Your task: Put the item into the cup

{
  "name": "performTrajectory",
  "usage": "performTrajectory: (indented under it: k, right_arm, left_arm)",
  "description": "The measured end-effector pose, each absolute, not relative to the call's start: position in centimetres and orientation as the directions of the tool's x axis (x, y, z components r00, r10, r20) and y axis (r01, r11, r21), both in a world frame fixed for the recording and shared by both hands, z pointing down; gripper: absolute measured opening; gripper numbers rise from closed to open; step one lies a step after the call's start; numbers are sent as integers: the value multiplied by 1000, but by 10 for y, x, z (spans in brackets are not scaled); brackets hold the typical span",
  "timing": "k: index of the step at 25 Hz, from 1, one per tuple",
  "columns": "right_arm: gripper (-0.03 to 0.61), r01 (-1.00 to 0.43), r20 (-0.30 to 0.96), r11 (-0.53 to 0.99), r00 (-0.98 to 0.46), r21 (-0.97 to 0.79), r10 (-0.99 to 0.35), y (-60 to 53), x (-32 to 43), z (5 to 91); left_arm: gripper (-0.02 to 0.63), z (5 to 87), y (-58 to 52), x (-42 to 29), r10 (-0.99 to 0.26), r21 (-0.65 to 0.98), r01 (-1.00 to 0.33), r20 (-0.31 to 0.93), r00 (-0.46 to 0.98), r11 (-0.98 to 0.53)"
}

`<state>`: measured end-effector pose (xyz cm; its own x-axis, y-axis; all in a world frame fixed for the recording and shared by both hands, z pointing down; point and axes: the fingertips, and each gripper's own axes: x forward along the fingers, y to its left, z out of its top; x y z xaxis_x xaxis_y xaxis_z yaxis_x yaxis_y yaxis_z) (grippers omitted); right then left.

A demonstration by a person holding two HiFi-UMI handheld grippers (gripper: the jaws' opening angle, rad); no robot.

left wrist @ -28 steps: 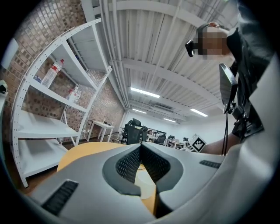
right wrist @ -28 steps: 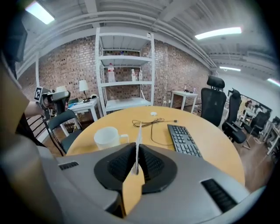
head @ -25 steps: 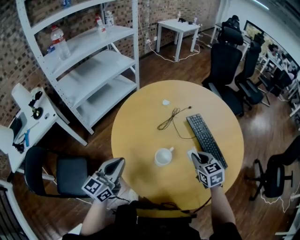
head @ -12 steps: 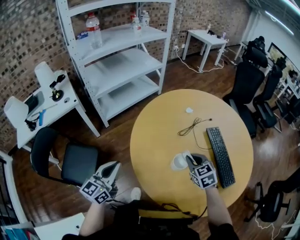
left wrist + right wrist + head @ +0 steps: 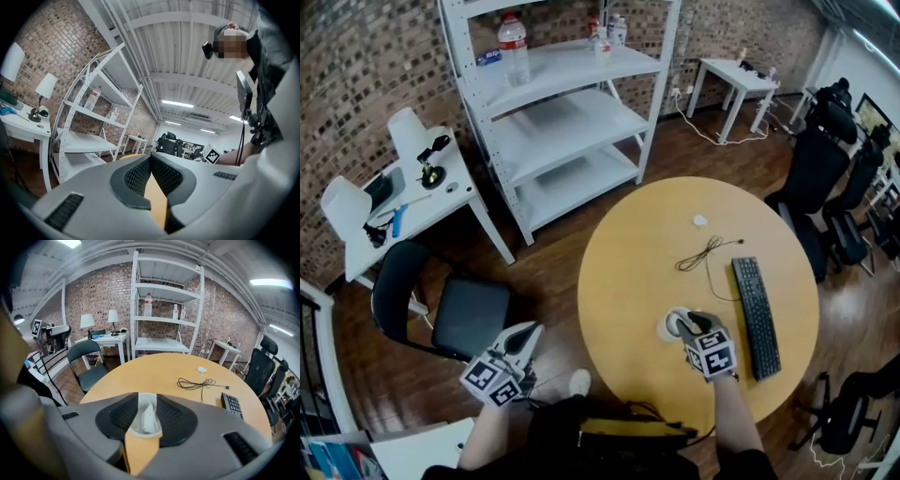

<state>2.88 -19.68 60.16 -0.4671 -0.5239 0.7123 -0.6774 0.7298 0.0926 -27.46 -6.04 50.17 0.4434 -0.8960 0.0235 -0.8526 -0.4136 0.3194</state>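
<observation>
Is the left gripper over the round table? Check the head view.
No, the left gripper hangs over the floor beside the black chair, off the table.

A round yellow table (image 5: pixel 628 253) is shown in the head view. A white cup (image 5: pixel 664 328) is set near its near edge. A black keyboard (image 5: pixel 757 317) is laid at the right. A dark cable (image 5: pixel 703 255) is looped mid-table, and a small white object (image 5: pixel 700 221) is seen beyond it.

Table (image 5: pixel 628 272): smooth wood-look top, satin sheen. Cup (image 5: pixel 137 423): white, glossy, ceramic-looking. Shelving (image 5: pixel 581 122): white painted metal. Wall (image 5: pixel 356 66): rough brick. Floor (image 5: pixel 553 281): glossy wood. Keyboard (image 5: pixel 757 305): matt black plastic. Right gripper (image 5: pixel 147 397): matt grey plastic, black cross-hatched pads (image 5: pixel 172 416).
</observation>
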Motion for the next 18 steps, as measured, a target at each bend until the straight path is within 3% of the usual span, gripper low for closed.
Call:
performTrajectory:
  k: [3, 8, 16, 18]
  right_arm:
    - [127, -724, 640, 688, -504, 54, -580, -198, 34, 579]
    - [126, -820, 391, 563, -554, -102, -735, -189, 72, 519]
    - [104, -938, 194, 328, -345, -113, -918, -147, 193, 470]
    - [73, -953, 165, 266, -289, -148, -943, -132, 220, 465]
  left_arm:
    - [-5, 497, -68, -269, -883, 311, -842, 15, 468, -441]
    - [-5, 487, -90, -247, -839, 287, -804, -2, 543, -521]
    - [-5, 473, -123, -181, -732, 235, -707, -29, 681, -667]
    - [-5, 467, -129, -163, -712, 234, -685, -45, 701, -690]
